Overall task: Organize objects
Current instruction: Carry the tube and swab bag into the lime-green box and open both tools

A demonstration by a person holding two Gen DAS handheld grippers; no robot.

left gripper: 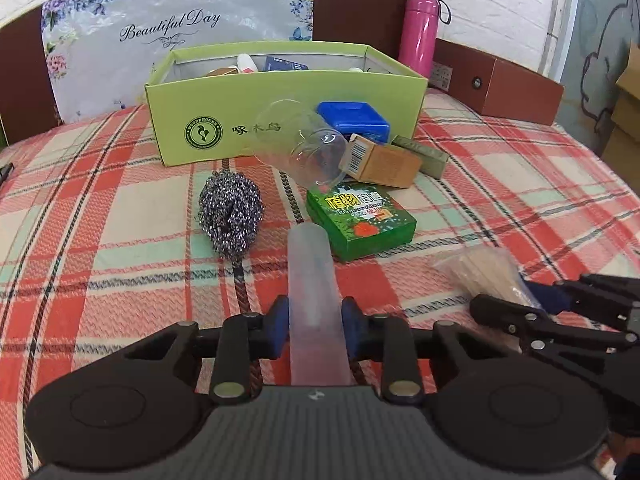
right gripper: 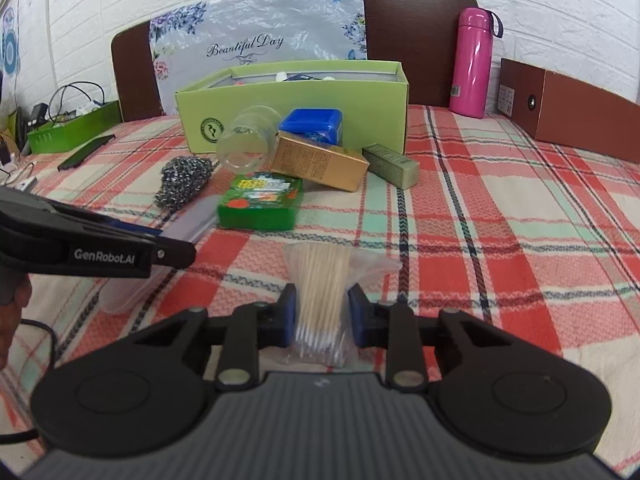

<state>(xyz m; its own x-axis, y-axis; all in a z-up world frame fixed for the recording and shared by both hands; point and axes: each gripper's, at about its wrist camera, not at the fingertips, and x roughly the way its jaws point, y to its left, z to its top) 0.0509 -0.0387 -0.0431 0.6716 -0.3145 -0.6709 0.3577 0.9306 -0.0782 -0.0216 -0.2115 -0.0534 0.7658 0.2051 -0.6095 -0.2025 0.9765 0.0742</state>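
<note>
My left gripper point(left gripper: 315, 326) is shut on a frosted translucent case point(left gripper: 314, 280) that points toward the green open box point(left gripper: 280, 108). My right gripper point(right gripper: 322, 314) is shut on a clear bag of cotton swabs point(right gripper: 322, 284), which also shows in the left wrist view point(left gripper: 486, 276). In front of the green box point(right gripper: 296, 108) lie a steel scourer point(left gripper: 231, 210), a clear plastic cup point(left gripper: 304, 142) on its side, a blue case point(left gripper: 354, 120), a tan carton point(left gripper: 382, 160), an olive bar point(left gripper: 424, 156) and a green packet point(left gripper: 360, 218).
A pink bottle point(right gripper: 474, 62) and a brown box point(right gripper: 568, 108) stand at the back right. A green tray point(right gripper: 72, 130) and a black phone point(right gripper: 86, 152) lie at the left. The plaid cloth point(right gripper: 500, 220) covers the surface.
</note>
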